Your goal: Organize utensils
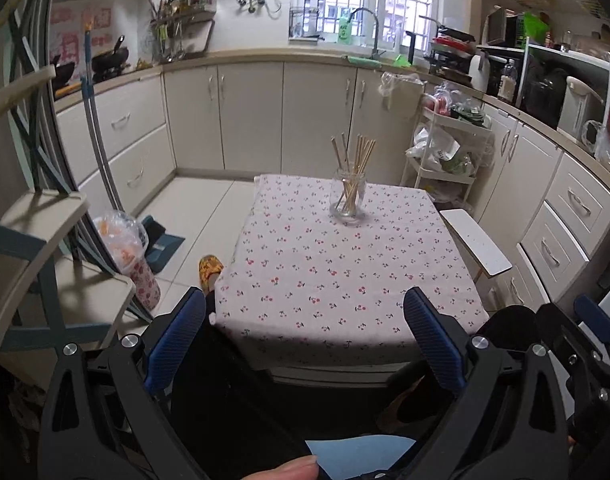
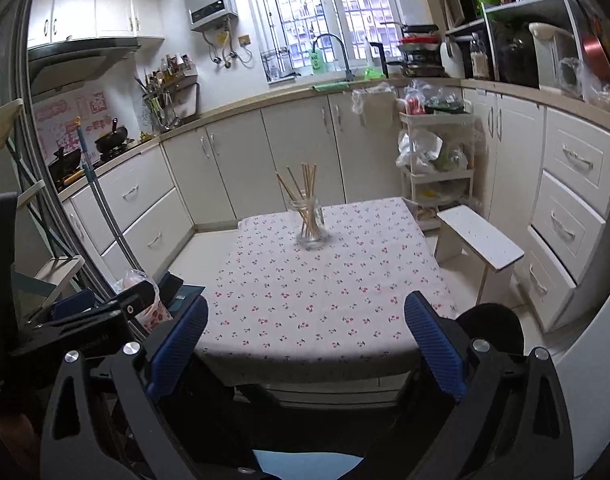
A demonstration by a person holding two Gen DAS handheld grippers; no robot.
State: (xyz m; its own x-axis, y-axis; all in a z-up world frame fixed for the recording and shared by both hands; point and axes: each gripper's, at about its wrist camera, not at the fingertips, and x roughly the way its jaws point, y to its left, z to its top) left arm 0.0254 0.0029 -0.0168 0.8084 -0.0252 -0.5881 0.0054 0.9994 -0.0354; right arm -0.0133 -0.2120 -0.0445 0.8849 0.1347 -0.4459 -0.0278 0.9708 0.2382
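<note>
A clear glass jar (image 1: 348, 197) (image 2: 311, 222) stands upright near the far edge of a small table with a cherry-print cloth (image 1: 333, 280) (image 2: 317, 292). Several wooden chopsticks (image 1: 355, 152) (image 2: 305, 184) stick up out of the jar and fan apart. My left gripper (image 1: 305, 320) hangs open in front of the table's near edge, well short of the jar, nothing between its blue pads. My right gripper (image 2: 305, 324) is also open and empty, held back at the near edge. The right gripper's blue fingertip (image 1: 595, 316) shows at the right of the left wrist view.
A white stool (image 1: 475, 242) (image 2: 481, 240) stands right of the table, with a white trolley (image 1: 445, 148) (image 2: 437, 160) behind it. Cream cabinets (image 1: 249, 116) ring the room. A printed plastic bag (image 1: 133, 256) and shelving (image 1: 45, 248) sit at the left. A person's thumb (image 1: 289, 470) shows below.
</note>
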